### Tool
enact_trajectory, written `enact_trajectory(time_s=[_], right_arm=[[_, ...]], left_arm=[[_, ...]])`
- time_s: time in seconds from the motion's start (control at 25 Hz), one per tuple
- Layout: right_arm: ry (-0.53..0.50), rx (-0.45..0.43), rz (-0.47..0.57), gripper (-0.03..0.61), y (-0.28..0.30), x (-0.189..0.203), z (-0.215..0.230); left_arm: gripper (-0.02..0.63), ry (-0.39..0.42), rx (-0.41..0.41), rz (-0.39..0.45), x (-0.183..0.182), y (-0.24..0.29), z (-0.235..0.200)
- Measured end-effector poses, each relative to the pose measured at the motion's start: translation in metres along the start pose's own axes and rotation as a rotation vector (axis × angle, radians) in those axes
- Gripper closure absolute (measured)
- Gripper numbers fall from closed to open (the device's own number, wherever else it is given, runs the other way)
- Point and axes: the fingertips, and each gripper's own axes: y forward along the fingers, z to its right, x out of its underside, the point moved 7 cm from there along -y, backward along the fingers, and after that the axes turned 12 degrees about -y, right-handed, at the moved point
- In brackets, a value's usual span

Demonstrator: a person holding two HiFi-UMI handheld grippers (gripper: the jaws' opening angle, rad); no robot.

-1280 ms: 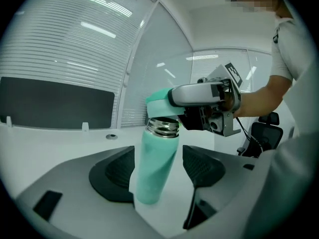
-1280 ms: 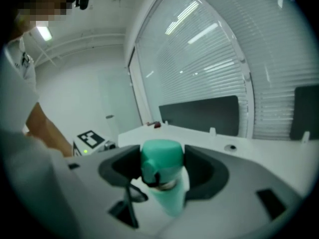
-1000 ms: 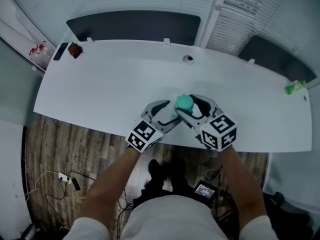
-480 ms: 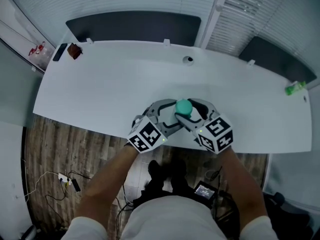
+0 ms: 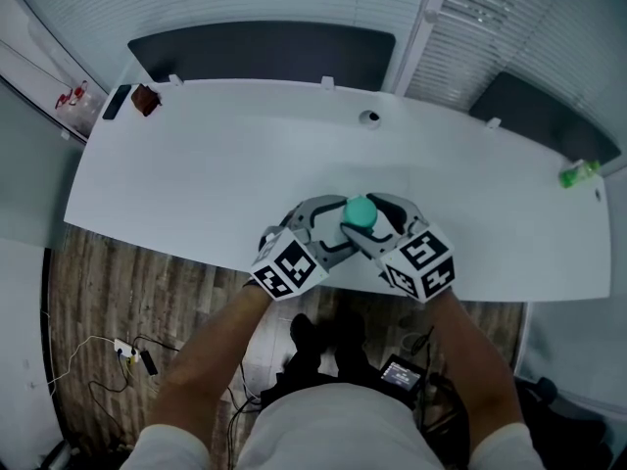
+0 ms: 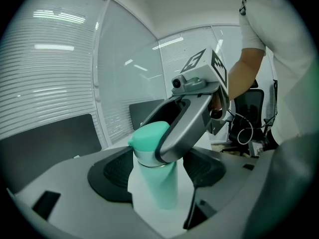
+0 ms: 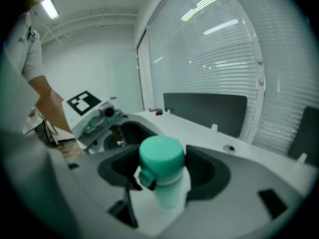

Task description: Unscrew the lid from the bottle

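**A:** From above, what've the grippers got?

**B:** Both meet at the green lid (image 5: 360,210), by the table's (image 5: 196,174) near edge. L gripper (image 5: 336,231) comes in on the lid's left and R gripper (image 5: 370,227) on its right. The lid pokes up between them.

**A:** L gripper's view?

**B:** Jaws drawn in on the bottle (image 6: 159,183), low on the body, a pad either side. It's upright on the table. Just above them, one R jaw wraps round the lid.

**A:** And R's view?

**B:** Jaws narrowed onto the lid, a pad touching each side. The body drops away below them. L gripper's just beyond, off to the left.
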Motion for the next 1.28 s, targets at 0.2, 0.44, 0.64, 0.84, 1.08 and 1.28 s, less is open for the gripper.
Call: enact_trajectory(time_s=[0.2,0.44,0.64,0.84,1.08,1.28], right_arm=[[0.009,0.009,0.016,0.281,-0.003,0.0,-0.001],[0.021,0.014,0.029,0.282,-0.004,0.0,0.001],[0.033,0.012,0.028,0.282,-0.004,-0.003,0.0],[0.057,0.028,0.041,0.285,-0.006,-0.003,-0.001],[0.015,0.043,0.094,0.288,-0.013,-0.017,-0.001],[0.028,0.055,0.119,0.288,-0.02,-0.023,0.004]], left_arm=[[0.299,-0.029,-0.005,0.016,0.002,-0.011,-0.003],[0.299,-0.06,-0.019,0.016,0.006,-0.017,-0.008],[0.299,-0.088,-0.017,-0.009,0.016,-0.008,-0.003],[0.301,-0.116,-0.081,-0.037,0.025,0.006,0.001],[0.322,-0.134,-0.102,-0.04,0.027,0.013,-0.002],[0.322,-0.16,-0.096,-0.014,0.023,0.006,-0.002]])
